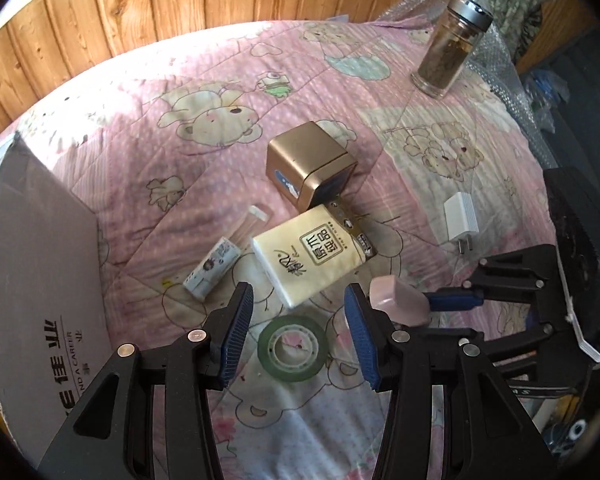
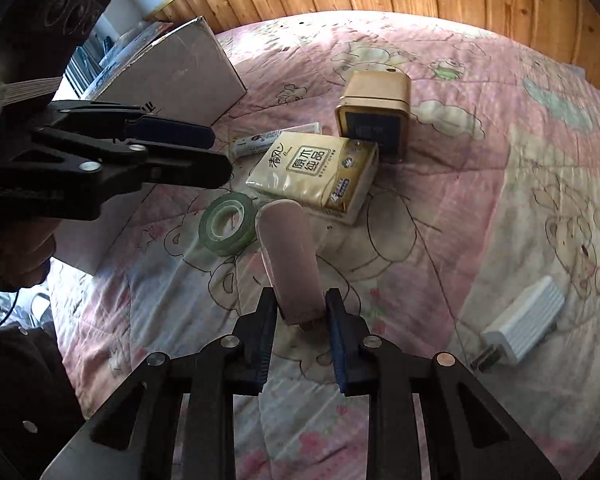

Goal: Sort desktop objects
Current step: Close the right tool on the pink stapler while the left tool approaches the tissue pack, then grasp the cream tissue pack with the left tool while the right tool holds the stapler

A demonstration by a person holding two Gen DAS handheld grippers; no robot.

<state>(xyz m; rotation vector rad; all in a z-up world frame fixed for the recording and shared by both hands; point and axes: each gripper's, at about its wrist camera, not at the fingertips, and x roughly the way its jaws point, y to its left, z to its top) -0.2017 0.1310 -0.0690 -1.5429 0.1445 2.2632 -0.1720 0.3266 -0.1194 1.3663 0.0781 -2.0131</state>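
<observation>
My right gripper [image 2: 302, 314] is shut on the near end of a pink oblong case [image 2: 288, 248], and its far end points at the tissue pack [image 2: 316, 172]. In the left wrist view the same pink case [image 1: 396, 300] sits against the right gripper's blue pad. My left gripper [image 1: 298, 302] stands open just above a green tape roll [image 1: 292, 348], with nothing between its fingers. The tissue pack [image 1: 312, 256] lies just beyond it and leans on a gold cube [image 1: 308, 164]. In the right wrist view the left gripper [image 2: 220, 152] hangs over the tape roll [image 2: 228, 224].
All lies on a pink bear-print quilt [image 1: 180, 80]. A white charger [image 1: 460, 220] lies to the right and a small printed tube [image 1: 210, 270] to the left. A glass bottle [image 1: 448, 48] stands at the back right and a grey cardboard box [image 1: 40, 280] at the left. Wooden panelling [image 1: 140, 8] backs the scene.
</observation>
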